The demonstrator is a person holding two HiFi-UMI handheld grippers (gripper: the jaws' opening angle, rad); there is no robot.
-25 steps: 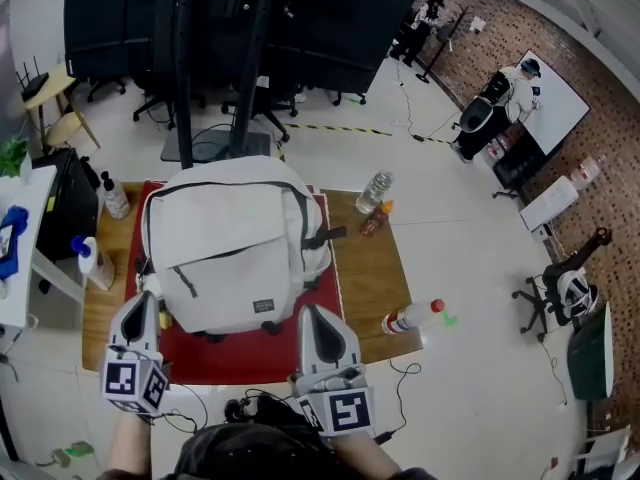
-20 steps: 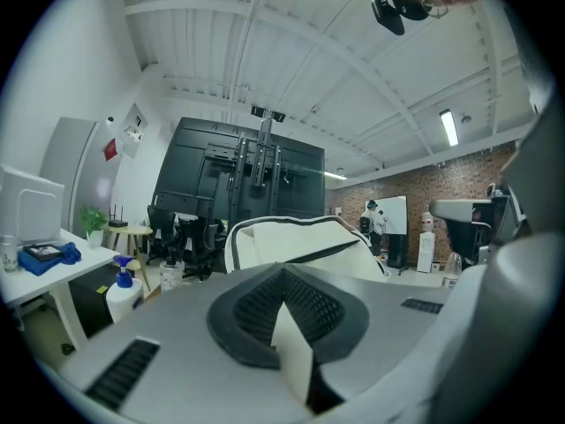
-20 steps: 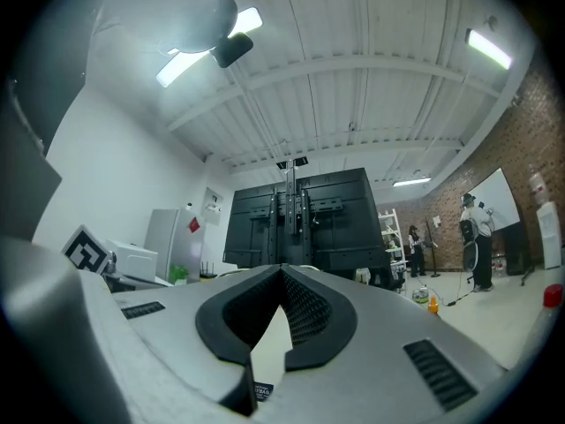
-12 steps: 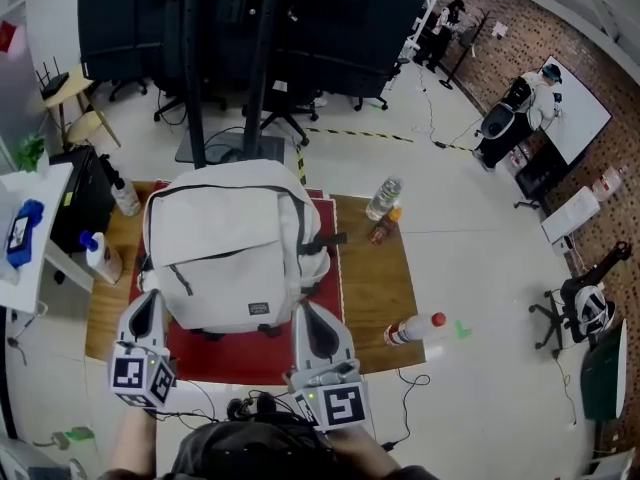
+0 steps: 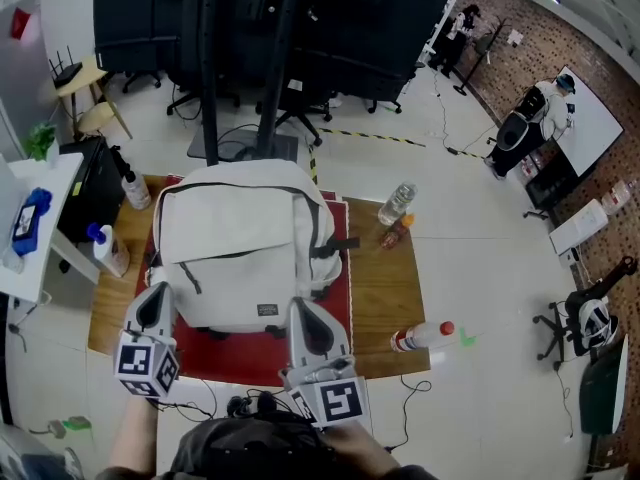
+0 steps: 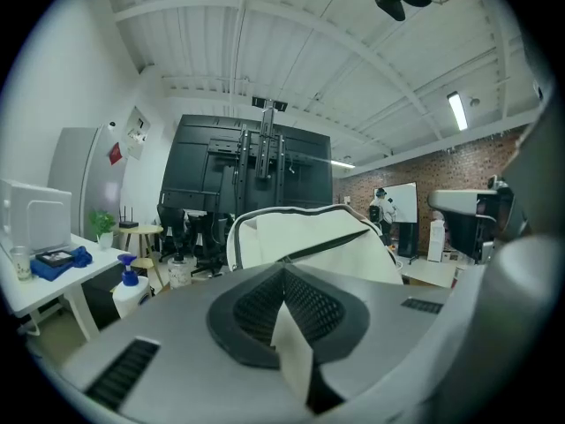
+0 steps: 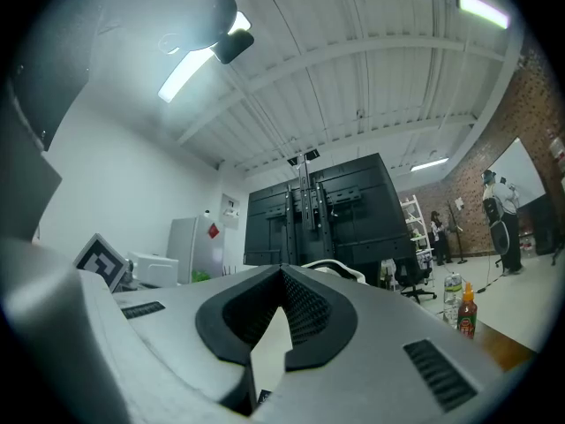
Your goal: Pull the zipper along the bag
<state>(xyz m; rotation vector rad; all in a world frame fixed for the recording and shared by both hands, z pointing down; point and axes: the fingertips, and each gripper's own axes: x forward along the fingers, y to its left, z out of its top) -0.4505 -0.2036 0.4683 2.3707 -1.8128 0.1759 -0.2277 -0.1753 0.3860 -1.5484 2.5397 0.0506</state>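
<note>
A light grey backpack [image 5: 245, 243] lies on a red mat [image 5: 250, 356] on the wooden table [image 5: 378, 280]. A dark zipper line [image 5: 225, 256] crosses its front pocket, and another dark zipper runs round its top edge [image 5: 230, 184]. My left gripper [image 5: 155, 291] is shut and empty, just off the bag's near left corner. My right gripper [image 5: 303, 308] is shut and empty at the bag's near right edge. In the left gripper view the backpack [image 6: 309, 232] rises beyond the left gripper [image 6: 284, 272]. In the right gripper view only a sliver of the bag [image 7: 340, 270] shows past the right gripper [image 7: 282, 272].
A water bottle [image 5: 397, 204] and a sauce bottle [image 5: 397, 231] stand to the right of the bag. Another bottle [image 5: 420, 337] lies at the table's near right corner. A pump bottle [image 5: 108, 250] and a spray bottle [image 5: 132, 188] stand at the left. A black stand [image 5: 250, 58] rises behind.
The head view has shifted, sliding the scene slightly right. My left gripper has edged a little along the bag's near left corner. Both grippers stay shut and empty.
</note>
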